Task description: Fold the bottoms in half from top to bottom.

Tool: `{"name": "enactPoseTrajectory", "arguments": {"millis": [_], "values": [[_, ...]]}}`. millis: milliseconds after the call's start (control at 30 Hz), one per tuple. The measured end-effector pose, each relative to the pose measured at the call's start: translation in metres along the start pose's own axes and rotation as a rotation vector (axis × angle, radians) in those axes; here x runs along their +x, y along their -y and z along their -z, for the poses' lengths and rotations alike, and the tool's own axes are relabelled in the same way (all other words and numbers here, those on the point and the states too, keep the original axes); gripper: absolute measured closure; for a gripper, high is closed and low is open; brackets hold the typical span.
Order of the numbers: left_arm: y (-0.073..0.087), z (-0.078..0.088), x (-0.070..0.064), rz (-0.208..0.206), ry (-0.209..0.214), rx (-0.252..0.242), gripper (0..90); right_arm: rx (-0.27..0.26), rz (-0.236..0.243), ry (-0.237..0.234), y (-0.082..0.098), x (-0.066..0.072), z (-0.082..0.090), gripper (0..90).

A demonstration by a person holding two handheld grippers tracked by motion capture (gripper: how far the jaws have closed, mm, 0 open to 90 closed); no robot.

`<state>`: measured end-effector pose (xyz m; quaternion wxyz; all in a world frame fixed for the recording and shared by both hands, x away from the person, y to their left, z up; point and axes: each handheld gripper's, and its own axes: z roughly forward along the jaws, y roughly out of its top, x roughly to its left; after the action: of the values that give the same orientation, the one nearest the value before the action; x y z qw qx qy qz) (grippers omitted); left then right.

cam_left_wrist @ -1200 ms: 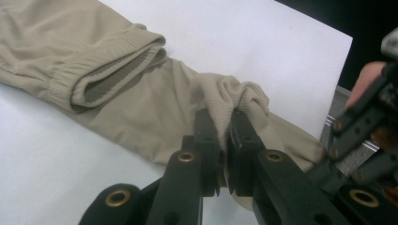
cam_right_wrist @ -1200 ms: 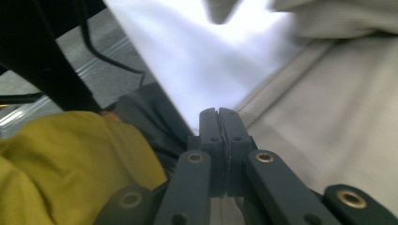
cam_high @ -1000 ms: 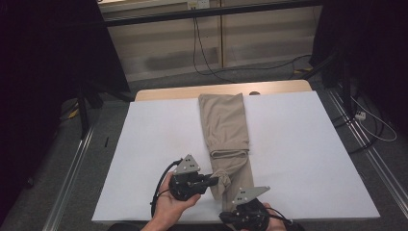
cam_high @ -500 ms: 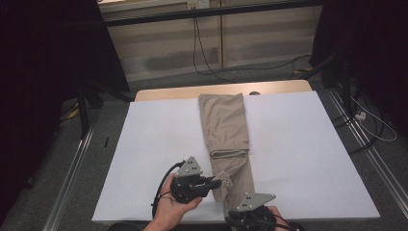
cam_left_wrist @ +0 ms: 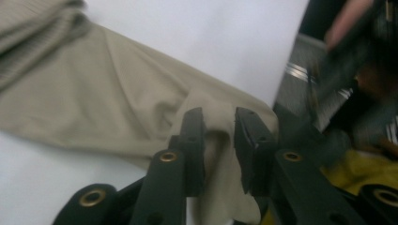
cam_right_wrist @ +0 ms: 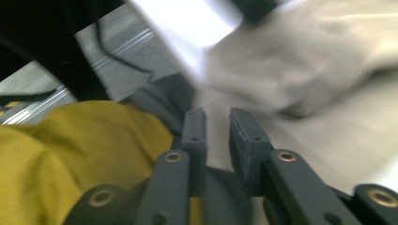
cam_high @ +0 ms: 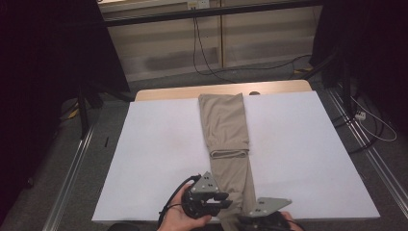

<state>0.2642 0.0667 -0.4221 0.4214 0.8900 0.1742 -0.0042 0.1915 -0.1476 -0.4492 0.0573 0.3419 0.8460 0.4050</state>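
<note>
Beige trousers [cam_high: 227,139] lie lengthwise on white table [cam_high: 159,144], far end already folded back, near end past the table edge. Left gripper [cam_left_wrist: 219,136] jaws just opened, narrow gap, cloth fold loose between. Right gripper [cam_right_wrist: 217,136] likewise just released, cloth ahead. Further folding probably outstanding.

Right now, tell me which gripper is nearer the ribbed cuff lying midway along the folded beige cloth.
Left. The left gripper is at the cloth's near end, closer to the cuff; the right gripper sits farther back at the table edge.
</note>
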Motion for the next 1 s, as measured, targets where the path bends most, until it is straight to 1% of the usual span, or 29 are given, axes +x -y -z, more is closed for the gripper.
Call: {"name": "enactPoseTrajectory", "arguments": {"millis": [33,100,133,167,200,233,267,300,333,367,400,433,467,500,533,567,600,633,667,700,733,767,800,833,867,900,933,967,1000], "values": [[0.001,-0.003,-0.004,-0.007,0.016,0.016,67.6,-0.007,-0.016,0.024,0.003,-0.005,0.006,74.7],[0.003,-0.003,-0.009,-0.017,0.005,0.026,60.5,-0.015,-0.039,0.070,0.007,-0.015,0.015,73.0],[0.003,-0.001,-0.009,-0.013,0.006,0.025,56.7,-0.032,-0.058,0.078,0.007,-0.019,0.019,70.8],[0.003,0.002,-0.008,-0.009,0.008,0.021,55.4,-0.048,-0.065,0.084,0.006,-0.021,0.021,70.5],[0.005,0.006,-0.004,-0.001,-0.005,0.018,53.4,-0.062,-0.063,0.090,0.004,-0.023,0.021,68.5],[0.007,0.008,-0.002,0.001,-0.015,0.019,53.4,-0.081,-0.051,0.097,0.000,-0.025,0.021,65.3],[0.010,0.010,0.002,0.004,-0.030,0.026,54.9,-0.084,-0.044,0.101,-0.004,-0.026,0.020,63.6],[0.013,0.009,0.005,0.003,-0.049,0.039,54.7,-0.087,-0.033,0.100,-0.012,-0.030,0.017,61.7],[0.017,0.007,0.008,0.011,-0.064,0.051,54.3,-0.097,-0.037,0.098,-0.019,-0.034,0.014,59.9],[0.020,0.004,0.010,0.020,-0.063,0.056,53.5,-0.099,-0.038,0.085,-0.027,-0.039,0.009,58.5],[0.023,0.000,0.011,0.016,-0.055,0.079,53.3,-0.102,-0.027,0.085,-0.032,-0.043,0.005,57.5],[0.024,-0.002,0.011,0.016,-0.060,0.094,52.5,-0.101,-0.010,0.083,-0.040,-0.048,-0.002,55.4],[0.026,-0.006,0.012,0.017,-0.061,0.122,52.1,-0.094,-0.016,0.075,-0.044,-0.052,-0.008,52.8],[0.027,-0.007,0.012,0.017,-0.052,0.128,56.0,-0.066,-0.034,0.045,-0.048,-0.056,-0.017,52.4],[0.027,-0.008,0.011,0.014,-0.028,0.131,62.0,-0.045,-0.038,0.052,-0.049,-0.058,-0.022,52.6],[0.027,-0.009,0.008,0.007,-0.018,0.136,67.2,-0.026,-0.040,0.061,-0.048,-0.059,-0.028,56.4],[0.027,-0.008,0.005,-0.003,-0.005,0.141,73.4,-0.018,-0.048,0.044,-0.046,-0.059,-0.031,67.5],[0.027,-0.007,0.004,-0.008,0.006,0.136,82.3,-0.013,-0.039,0.019,-0.041,-0.057,-0.031,78.7],[0.026,-0.006,0.003,-0.015,0.022,0.132,85.2,-0.006,-0.035,0.019,-0.039,-0.054,-0.030,86.2],[0.026,-0.004,0.001,-0.029,0.023,0.138,86.5,-0.006,-0.029,0.017,-0.035,-0.049,-0.026,86.8],[0.026,-0.002,-0.001,-0.027,0.029,0.137,87.1,-0.011,-0.018,0.011,-0.032,-0.045,-0.020,87.2],[0.026,-0.002,-0.002,-0.018,0.041,0.120,87.3,-0.022,-0.014,0.006,-0.028,-0.040,-0.012,87.3],[0.027,0.000,-0.004,-0.021,0.044,0.117,87.4,-0.033,-0.014,0.003,-0.025,-0.037,-0.008,87.3],[0.026,0.002,-0.005,-0.041,0.050,0.128,87.4,-0.046,-0.020,-0.001,-0.021,-0.034,-0.001,87.1],[0.027,0.004,-0.007,-0.028,0.061,0.107,87.4,-0.056,-0.032,0.000,-0.015,-0.031,0.004,86.8],[0.027,0.005,-0.008,-0.039,0.068,0.111,87.4,-0.056,-0.037,-0.005,-0.009,-0.028,0.009,86.9],[0.027,0.006,-0.012,-0.021,0.078,0.092,87.4,-0.050,-0.030,-0.005,-0.004,-0.026,0.011,86.8],[0.027,0.007,-0.013,-0.040,0.085,0.095,87.3,-0.044,-0.031,0.002,0.001,-0.023,0.014,86.7],[0.026,0.008,-0.015,-0.021,0.099,0.076,87.2,-0.030,-0.029,-0.005,0.005,-0.020,0.016,86.7]]}}
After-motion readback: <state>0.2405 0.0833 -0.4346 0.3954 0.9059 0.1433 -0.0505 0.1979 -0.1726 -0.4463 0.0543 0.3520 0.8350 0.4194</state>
